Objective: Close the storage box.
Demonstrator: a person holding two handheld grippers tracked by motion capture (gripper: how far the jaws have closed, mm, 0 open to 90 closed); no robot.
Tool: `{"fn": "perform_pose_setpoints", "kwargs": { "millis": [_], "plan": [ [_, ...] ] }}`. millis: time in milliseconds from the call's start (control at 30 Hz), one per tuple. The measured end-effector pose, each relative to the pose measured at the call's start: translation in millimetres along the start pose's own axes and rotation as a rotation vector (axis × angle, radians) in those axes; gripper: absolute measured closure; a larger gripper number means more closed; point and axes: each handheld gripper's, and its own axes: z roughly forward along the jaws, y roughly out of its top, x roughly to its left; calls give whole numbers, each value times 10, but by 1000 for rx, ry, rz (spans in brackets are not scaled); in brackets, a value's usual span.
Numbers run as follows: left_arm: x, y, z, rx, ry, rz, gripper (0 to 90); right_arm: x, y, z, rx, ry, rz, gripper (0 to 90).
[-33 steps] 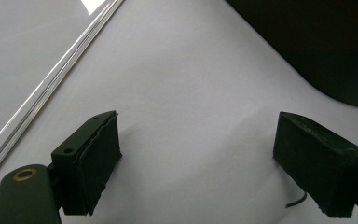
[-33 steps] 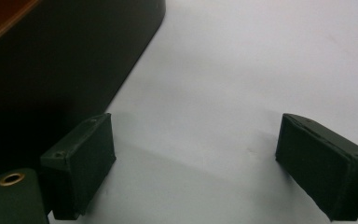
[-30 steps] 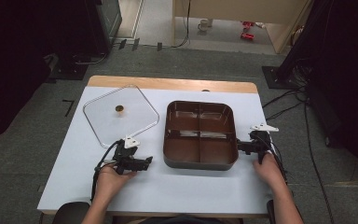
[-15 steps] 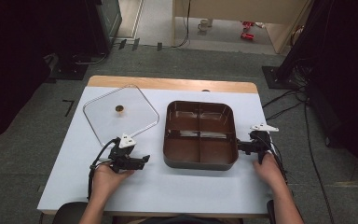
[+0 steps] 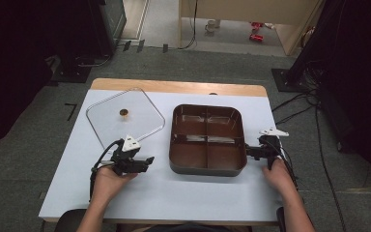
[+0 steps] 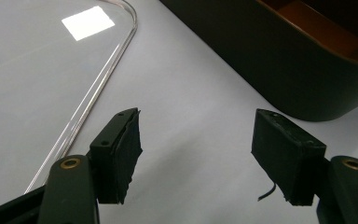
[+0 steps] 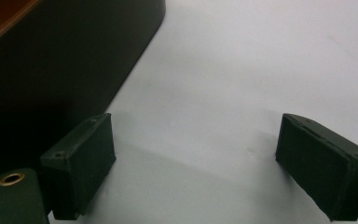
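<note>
Brown plastic forms the tray (image 5: pixel 207 140), a deep dish with 4 compartments and a dark outer wall, standing on the pale table (image 5: pixel 174 193) right of centre. Clear plastic forms the lid (image 5: pixel 124 121), which lies flat on the table to the left of the tray, apart from it, with a small round knob (image 5: pixel 124 113) at its middle. The left gripper (image 5: pixel 145 163) sits low over the table between the lid's near edge and the tray's near-left corner; its jaws have just been closing, yet they stand apart with nothing between them, only bare table. In the left gripper view the lid's rounded corner (image 6: pixel 121 28) lies beyond the left jaw and the tray wall (image 6: pixel 284 70) beyond the right jaw. The right gripper (image 5: pixel 251 152) rests just beside the tray's right wall, jaws released and spread wide over bare table; in the right gripper view the tray wall (image 7: pixel 65 60) rises next to one jaw.
</note>
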Motion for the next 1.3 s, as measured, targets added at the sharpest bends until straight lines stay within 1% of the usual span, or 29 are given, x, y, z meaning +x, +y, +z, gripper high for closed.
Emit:
{"fn": "perform_pose_setpoints", "kwargs": {
  "millis": [133, 233, 267, 333, 467, 500, 567, 633, 667, 733, 767, 800, 833, 1000, 1067, 1167, 1233, 1267, 1300],
  "plan": [
    [6, 53, 0, -6, -9, 8, 331, 0, 0, 0, 0, 0, 0, 110],
    [19, 92, 12, -7, -15, 5, 336, 0, 0, 0, 0, 0, 0, 110],
    [31, 119, 29, -4, -16, -5, 346, 0, 0, 0, 0, 0, 0, 110],
    [58, 147, 49, 5, -17, -10, 361, 0, 0, 0, 0, 0, 0, 111],
    [112, 180, 73, 9, -18, -12, 362, 0, 0, 0, 0, 0, 0, 110],
    [127, 188, 79, 10, -21, -10, 363, 0, 0, 0, 0, 0, 0, 110],
    [168, 207, 82, 16, -13, 0, 361, 1, 0, 0, 0, 0, 0, 111],
    [188, 213, 82, 15, -17, -4, 356, 1, 0, 0, 0, 0, 0, 110],
    [227, 223, 91, 16, -25, -19, 356, 1, 0, 0, 0, 0, 0, 110],
    [278, 245, 103, 17, -17, -30, 349, 0, 0, 0, 0, -1, 0, 110],
    [278, 245, 103, 17, -17, -30, 348, 0, 0, 0, 0, -1, 0, 110],
    [309, 260, 102, 11, -27, -39, 348, 0, 0, 0, 0, 0, -1, 110],
    [329, 270, 103, 11, -32, -37, 346, 0, 0, 0, 0, 0, -1, 110],
    [395, 299, 122, 11, -18, -34, 352, 1, 0, 0, 0, 0, 1, 111],
    [440, 316, 126, 10, -12, -42, 357, 0, 0, -1, 1, -1, -1, 110],
    [468, 327, 127, 12, -10, -43, 364, 0, 0, 0, 0, -1, -1, 110],
    [501, 332, 137, 23, -7, -60, 364, 0, 0, -1, 0, -1, -1, 110],
    [532, 331, 147, 26, -13, -68, 366, 0, 0, 0, 0, -1, -1, 110],
    [532, 331, 147, 26, -13, -68, 367, 0, 0, 0, 0, -1, -1, 110]
  ]
}}
